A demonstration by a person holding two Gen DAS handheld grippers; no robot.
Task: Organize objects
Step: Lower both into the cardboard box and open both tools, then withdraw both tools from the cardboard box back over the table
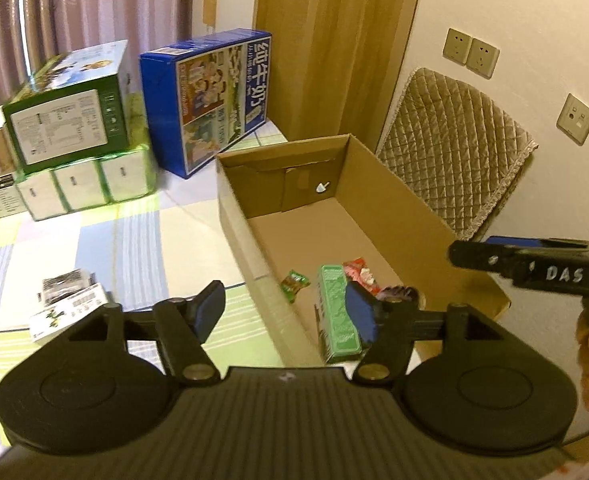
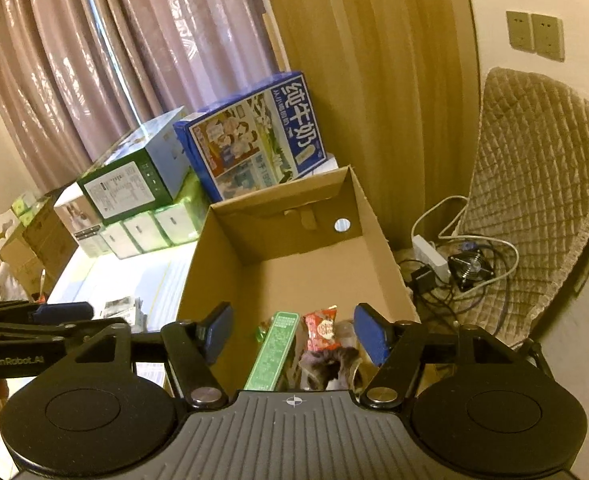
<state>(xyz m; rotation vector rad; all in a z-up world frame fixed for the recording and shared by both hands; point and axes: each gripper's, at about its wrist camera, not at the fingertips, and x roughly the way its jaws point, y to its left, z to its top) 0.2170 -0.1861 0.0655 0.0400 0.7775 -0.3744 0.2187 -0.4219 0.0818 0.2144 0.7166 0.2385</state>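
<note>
Several small things already lie at the near end of the cardboard box (image 1: 374, 216): a green packet (image 1: 336, 312), a red snack pack (image 2: 322, 330) and a green candy (image 1: 294, 280). Both the left claw (image 1: 286, 312) and right claw (image 2: 294, 334) are spread and empty. At lower left of the left view, small boxes (image 1: 70, 300) on the tabletop (image 1: 134, 248) seem left to pack.

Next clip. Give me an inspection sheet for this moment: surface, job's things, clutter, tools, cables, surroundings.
Surface: pastel checked tablecloth.
Job's things: open brown cardboard box holds a green rectangular carton, a red snack packet, a small green sweet wrapper and a dark fuzzy item; a small white printed box lies outside on the cloth.
Clutter: blue milk carton case, green-and-white box on wrapped tissue packs.
Tools: left tool and right tool open, empty.
Cables: tangled cords and white power strip.
Surroundings: mauve curtain, quilted beige chair.
</note>
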